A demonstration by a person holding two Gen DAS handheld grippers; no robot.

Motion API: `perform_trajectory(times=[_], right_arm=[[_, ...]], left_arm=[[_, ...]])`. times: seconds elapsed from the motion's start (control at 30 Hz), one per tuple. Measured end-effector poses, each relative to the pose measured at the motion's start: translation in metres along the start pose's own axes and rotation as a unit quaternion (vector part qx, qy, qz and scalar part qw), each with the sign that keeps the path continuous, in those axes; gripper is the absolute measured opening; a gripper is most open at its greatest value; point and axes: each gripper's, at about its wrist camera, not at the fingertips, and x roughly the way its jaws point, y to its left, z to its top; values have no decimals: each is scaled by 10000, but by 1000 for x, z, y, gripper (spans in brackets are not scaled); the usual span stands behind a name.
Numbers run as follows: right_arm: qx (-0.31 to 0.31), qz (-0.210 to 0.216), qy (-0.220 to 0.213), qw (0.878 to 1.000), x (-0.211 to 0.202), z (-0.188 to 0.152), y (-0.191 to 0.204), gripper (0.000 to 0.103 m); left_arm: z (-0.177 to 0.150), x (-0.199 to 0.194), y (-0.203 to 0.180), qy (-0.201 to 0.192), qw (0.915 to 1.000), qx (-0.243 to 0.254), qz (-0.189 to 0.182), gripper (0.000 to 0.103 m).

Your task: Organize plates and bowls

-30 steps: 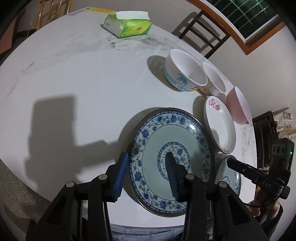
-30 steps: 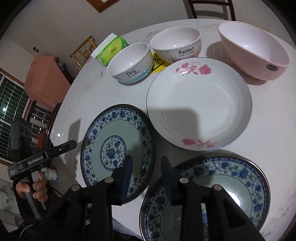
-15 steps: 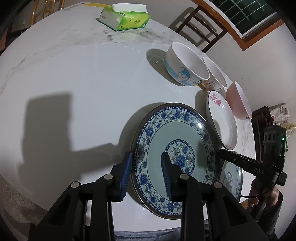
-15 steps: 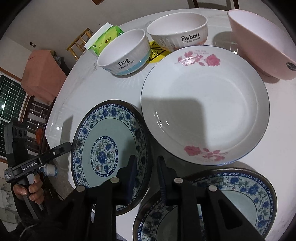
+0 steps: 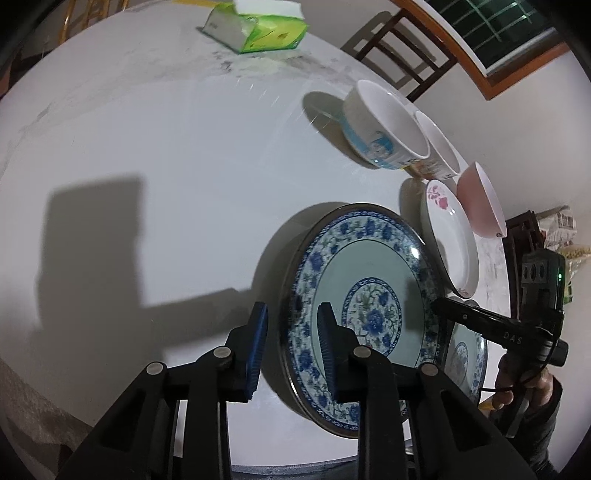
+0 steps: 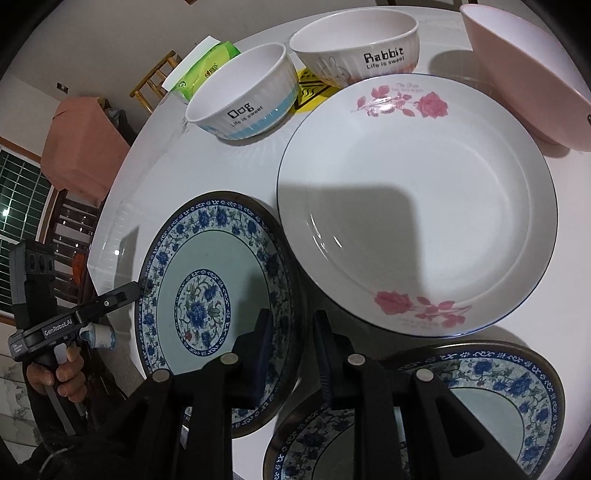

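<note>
Domestic dining room. Round white surface (image 5: 155, 155) set with plates (image 6: 417, 206) and bowls (image 6: 243, 99), tissue pack (image 5: 258, 27), wooden chairs (image 5: 402, 55) alongside, barred window (image 5: 491, 26).

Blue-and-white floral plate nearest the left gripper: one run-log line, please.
phase: grasping | left gripper: closing, astride round blue-and-white floral plate rim | right gripper: astride opposite rim
</note>
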Motion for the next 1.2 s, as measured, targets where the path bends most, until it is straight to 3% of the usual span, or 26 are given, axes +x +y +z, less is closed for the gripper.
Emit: perform_trajectory(times=[0.17, 0.3, 0.73, 1.2], right_arm=[[24, 28, 14, 10000, 2, 1, 0, 23], [4, 57, 34, 10000, 5, 3, 0, 16], [-1, -3, -120, 9999, 6, 1, 24, 15], [-21, 74, -162, 9998, 34, 6, 63, 15]], left_arm=[[1, 6, 2, 113, 9999, 10, -16, 22], [0, 13, 1, 237, 9997, 33, -41, 10], [4, -6, 3, 5, 9993, 302, 235, 12], [17, -26, 37, -263, 9976, 187, 617, 12]])
